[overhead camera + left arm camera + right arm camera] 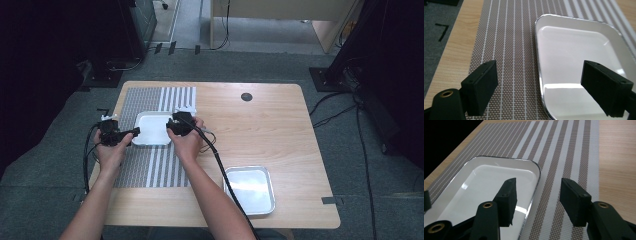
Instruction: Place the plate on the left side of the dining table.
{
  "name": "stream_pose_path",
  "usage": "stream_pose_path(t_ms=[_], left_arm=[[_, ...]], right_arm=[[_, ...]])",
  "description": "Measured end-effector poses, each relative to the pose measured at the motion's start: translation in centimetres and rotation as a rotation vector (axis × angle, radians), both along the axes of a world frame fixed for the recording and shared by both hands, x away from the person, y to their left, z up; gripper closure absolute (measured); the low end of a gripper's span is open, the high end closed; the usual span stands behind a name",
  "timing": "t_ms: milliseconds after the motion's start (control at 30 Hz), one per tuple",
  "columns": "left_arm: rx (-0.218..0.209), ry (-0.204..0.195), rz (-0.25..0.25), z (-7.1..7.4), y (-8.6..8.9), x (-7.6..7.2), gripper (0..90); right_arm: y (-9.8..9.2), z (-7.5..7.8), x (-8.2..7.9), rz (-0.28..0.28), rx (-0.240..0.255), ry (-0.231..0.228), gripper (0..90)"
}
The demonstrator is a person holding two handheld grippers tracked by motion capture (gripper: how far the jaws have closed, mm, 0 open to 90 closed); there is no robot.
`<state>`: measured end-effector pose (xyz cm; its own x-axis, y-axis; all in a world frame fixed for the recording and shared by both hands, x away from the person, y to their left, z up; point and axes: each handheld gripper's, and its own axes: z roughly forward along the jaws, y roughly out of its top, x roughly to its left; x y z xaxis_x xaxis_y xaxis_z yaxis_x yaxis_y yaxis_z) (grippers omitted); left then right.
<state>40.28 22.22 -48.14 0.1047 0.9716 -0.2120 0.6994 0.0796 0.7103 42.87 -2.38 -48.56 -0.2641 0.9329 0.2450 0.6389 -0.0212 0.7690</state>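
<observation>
A white tray (153, 128) lies on the striped placemat (150, 165) at the left part of the counter (280, 130). The left gripper (134, 132) is released, its jaws straddling the tray's left rim (539, 72). The right gripper (170, 125) is likewise released, its jaws straddling the tray's right rim (534, 192). A metal tray (250, 189) sits well apart at the near right.

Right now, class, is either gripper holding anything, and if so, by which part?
Nothing is held. The left gripper and right gripper are both open, each straddling one side rim of the white tray without closing on it.
</observation>
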Motion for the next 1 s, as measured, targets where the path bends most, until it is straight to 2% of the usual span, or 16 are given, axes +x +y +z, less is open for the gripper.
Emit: stream_pose_path(t_ms=[33,133,233,267,300,433,600,633,767,933,1000], left_arm=[[-0.019,-0.007,-0.003,0.3,-0.1,-0.5,13.7],[-0.034,-0.023,-0.012,0.5,-0.2,-1.0,13.7],[-0.049,-0.044,-0.018,0.9,-0.6,-1.9,13.7],[-0.049,-0.044,-0.018,0.9,-0.6,-1.9,13.7],[-0.046,-0.044,-0.024,1.0,-0.9,-2.3,13.7],[-0.028,-0.043,-0.027,1.2,-1.5,-3.0,13.7],[-0.027,-0.063,-0.037,1.7,-2.4,-4.1,13.7],[-0.031,-0.070,-0.041,1.9,-2.8,-4.6,13.7],[-0.030,-0.080,-0.053,2.1,-3.3,-5.3,13.7],[-0.014,-0.091,-0.063,2.4,-4.4,-6.3,13.7],[0.010,-0.096,-0.056,2.5,-4.8,-6.7,13.4]], right_arm=[[-0.6,0.3,-0.3,0.003,-0.010,0.023,37.8],[-1.3,0.6,-0.7,0.016,-0.008,0.035,33.4],[-2.8,1.4,-1.5,0.032,0.026,0.023,28.5],[-2.8,1.4,-1.5,0.032,0.026,0.023,28.5],[-3.4,1.5,-1.9,0.058,0.004,0.025,27.1],[-4.4,1.7,-2.5,0.068,0.012,0.024,27.0],[-6.3,2.2,-3.4,0.065,0.011,0.016,27.1],[-6.9,2.3,-3.8,0.074,-0.008,0.014,26.9],[-8.0,2.6,-4.5,0.080,-0.023,0.009,26.8],[-9.6,2.8,-5.6,0.084,-0.028,0.007,26.2],[-10.6,2.8,-6.3,0.081,-0.028,0.009,26.1]])
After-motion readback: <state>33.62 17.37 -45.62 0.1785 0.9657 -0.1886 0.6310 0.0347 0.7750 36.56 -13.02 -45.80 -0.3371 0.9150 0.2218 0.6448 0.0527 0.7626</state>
